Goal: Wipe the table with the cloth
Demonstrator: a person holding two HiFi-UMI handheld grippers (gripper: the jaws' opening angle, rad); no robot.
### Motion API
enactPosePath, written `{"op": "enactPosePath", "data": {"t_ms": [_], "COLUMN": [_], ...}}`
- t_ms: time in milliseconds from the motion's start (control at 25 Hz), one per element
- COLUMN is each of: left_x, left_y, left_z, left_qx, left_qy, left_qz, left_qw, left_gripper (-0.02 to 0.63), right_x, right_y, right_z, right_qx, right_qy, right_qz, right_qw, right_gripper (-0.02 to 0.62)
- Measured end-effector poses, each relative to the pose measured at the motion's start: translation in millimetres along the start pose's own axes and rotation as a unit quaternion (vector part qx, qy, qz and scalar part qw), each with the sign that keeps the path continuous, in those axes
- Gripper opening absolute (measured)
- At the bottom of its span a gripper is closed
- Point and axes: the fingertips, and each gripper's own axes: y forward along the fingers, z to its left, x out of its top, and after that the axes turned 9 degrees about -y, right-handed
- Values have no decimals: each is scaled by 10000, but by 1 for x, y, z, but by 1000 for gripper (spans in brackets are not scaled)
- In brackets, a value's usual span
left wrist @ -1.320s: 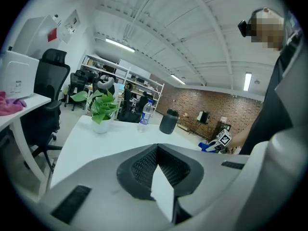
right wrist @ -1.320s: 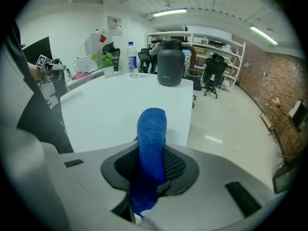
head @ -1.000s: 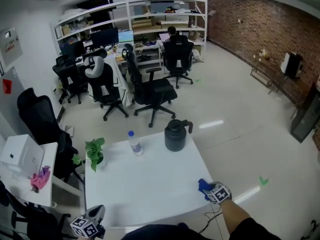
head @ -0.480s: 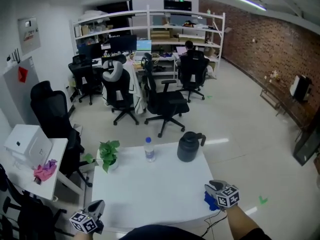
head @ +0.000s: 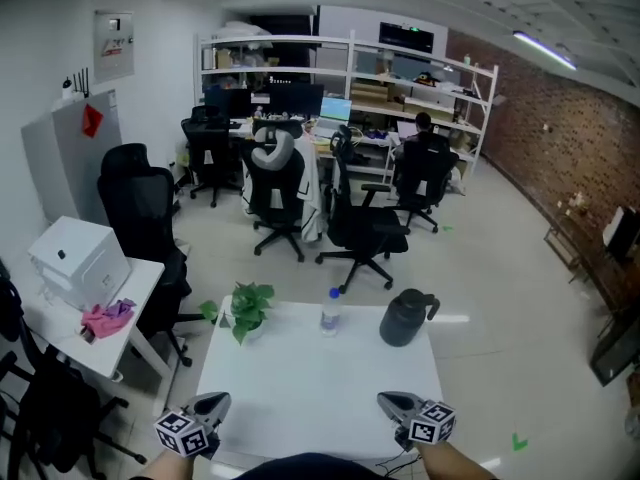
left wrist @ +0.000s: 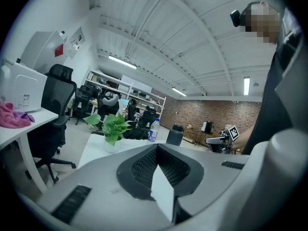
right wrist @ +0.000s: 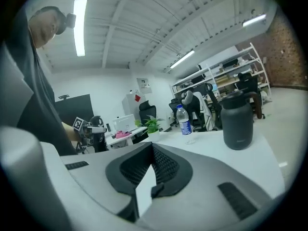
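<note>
The white table [head: 310,398] lies in front of me. My left gripper [head: 212,402] hovers at its near left corner, jaws shut with nothing between them. My right gripper [head: 388,402] hovers at the near right edge, also shut and empty. In the left gripper view the left gripper [left wrist: 157,153] points across the table at the right gripper [left wrist: 222,139]. In the right gripper view the right gripper [right wrist: 152,153] points back at the left gripper [right wrist: 91,128]. No cloth lies on the table. A pink cloth [head: 107,318] rests on the side table at left.
A potted plant [head: 245,308], a clear water bottle [head: 330,311] and a black jug [head: 405,318] stand along the table's far edge. A side table with a white box [head: 75,258] is at left. Black office chairs [head: 365,230] stand beyond.
The head view has tilted up. My right gripper moved from the table's right edge, where it was at a blue cloth, to the near edge; the blue cloth no longer shows. The left gripper stays.
</note>
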Motion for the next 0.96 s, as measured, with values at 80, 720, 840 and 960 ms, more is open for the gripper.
{"op": "enactPosePath", "data": {"t_ms": [80, 720, 840, 960], "left_x": [-4, -10, -9, -9], "left_y": [-3, -11, -9, -7], "left_z": [-1, 3, 2, 2], "left_qx": [0, 67, 50, 37], "left_qy": [-23, -134, -145, -129], "left_qz": [16, 15, 10, -11], "left_qw": [10000, 9999, 9999, 9999], "left_gripper": [0, 0, 0, 0], "right_x": [-10, -21, -23, -24], "right_y": [3, -10, -14, -17], "right_z": [1, -8, -11, -13], "right_qx": [40, -28, -59, -88], "right_qy": [-44, -128, -127, -119], "right_qz": [214, 572, 576, 584], "right_qw": [9998, 9983, 9982, 9982], "right_gripper": [0, 0, 0, 0]}}
